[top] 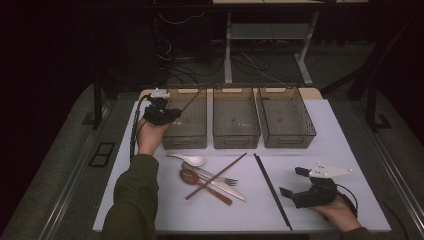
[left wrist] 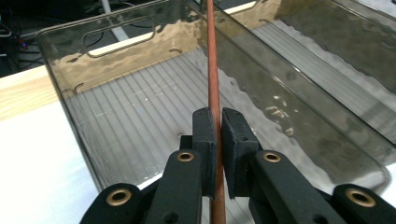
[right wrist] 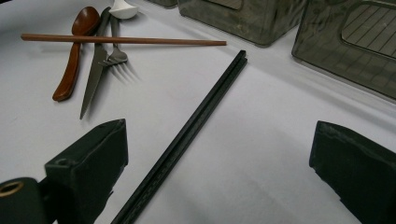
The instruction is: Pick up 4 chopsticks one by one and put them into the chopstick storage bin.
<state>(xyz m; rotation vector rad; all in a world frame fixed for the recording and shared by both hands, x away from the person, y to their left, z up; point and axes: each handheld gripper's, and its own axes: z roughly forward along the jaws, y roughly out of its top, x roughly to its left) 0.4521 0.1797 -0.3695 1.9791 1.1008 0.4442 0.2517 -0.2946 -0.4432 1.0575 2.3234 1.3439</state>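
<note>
Right gripper (top: 296,182) sits low on the white table (top: 350,150), jaws wide apart with nothing between them, just beside the black chopsticks (right wrist: 187,133) lying together as a pair. Left gripper (left wrist: 218,140) is clamped on a brown chopstick (left wrist: 212,70), held over the left bin (left wrist: 140,116) of three smoky plastic bins, stick pointing along the bin's length; in the high view left gripper (top: 162,114) is at that bin's (top: 186,131) near-left corner. Second brown chopstick (top: 216,176) lies across the cutlery pile: fork (top: 212,175), knife (top: 220,186), wooden spoon (top: 202,186), white spoon (top: 187,159). Handling guess: stick is light, stiff, thin and smooth, so it can pivot or slide in the pads. Grip looks off-centre, long end forward, so expect it to droop. Better hold is near the middle, pads square across it, lowered flat into the bin before letting go
</note>
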